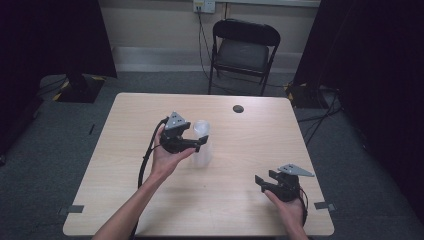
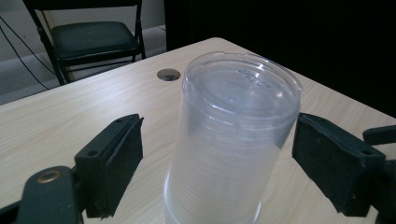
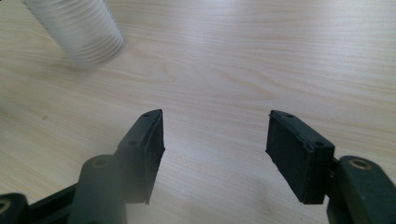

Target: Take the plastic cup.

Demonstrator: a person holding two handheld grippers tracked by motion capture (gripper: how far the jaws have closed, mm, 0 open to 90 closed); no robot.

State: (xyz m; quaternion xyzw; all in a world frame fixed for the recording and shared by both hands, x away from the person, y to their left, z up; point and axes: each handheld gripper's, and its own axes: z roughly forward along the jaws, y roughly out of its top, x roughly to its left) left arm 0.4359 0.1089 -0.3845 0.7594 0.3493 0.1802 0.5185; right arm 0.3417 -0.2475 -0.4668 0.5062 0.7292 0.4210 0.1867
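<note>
The table [image 1: 125, 200] carries a stack of clear cups [image 2: 233, 140] near its middle, standing mouth-down, its long axis upright, closed bottom on top; the left gripper [image 2: 217, 163] straddles it — jaws wide apart, one on each side, neither pad touching; the right gripper [image 3: 215, 154] hovers over bare wood near the front right corner — open, holding nothing, well apart from the stack.

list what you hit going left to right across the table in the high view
left gripper → stack of clear plastic cups standing upside down between its open fingers → dark round hole in the tabletop → right gripper, open over bare wood
</note>
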